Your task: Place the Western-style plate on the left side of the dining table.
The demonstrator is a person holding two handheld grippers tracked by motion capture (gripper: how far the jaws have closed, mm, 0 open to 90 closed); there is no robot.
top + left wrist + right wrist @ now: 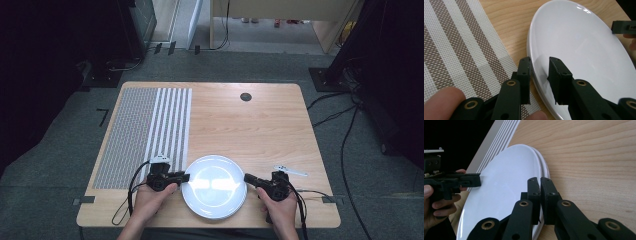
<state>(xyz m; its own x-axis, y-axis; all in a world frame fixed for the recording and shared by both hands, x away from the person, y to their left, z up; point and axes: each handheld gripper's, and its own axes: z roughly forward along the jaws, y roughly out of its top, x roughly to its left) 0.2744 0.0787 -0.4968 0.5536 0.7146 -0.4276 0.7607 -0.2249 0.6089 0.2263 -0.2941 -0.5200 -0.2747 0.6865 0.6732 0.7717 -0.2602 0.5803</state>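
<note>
Near the table's front edge a white plate [214,193] sits between both grippers. The left gripper [539,75] has its jaws parted astride the plate's rim; the right gripper [540,187] has its jaws pressed together at the opposite rim. Beyond lies a striped placemat [145,132].

Glossy white plate [214,193], woven placemat [145,132], wood table [260,125]

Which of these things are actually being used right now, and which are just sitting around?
In use: white plates, stacked; left tool open at the rim; right tool shut on the opposite rim.

Lying about: striped placemat; small white piece near the right hand.
</note>
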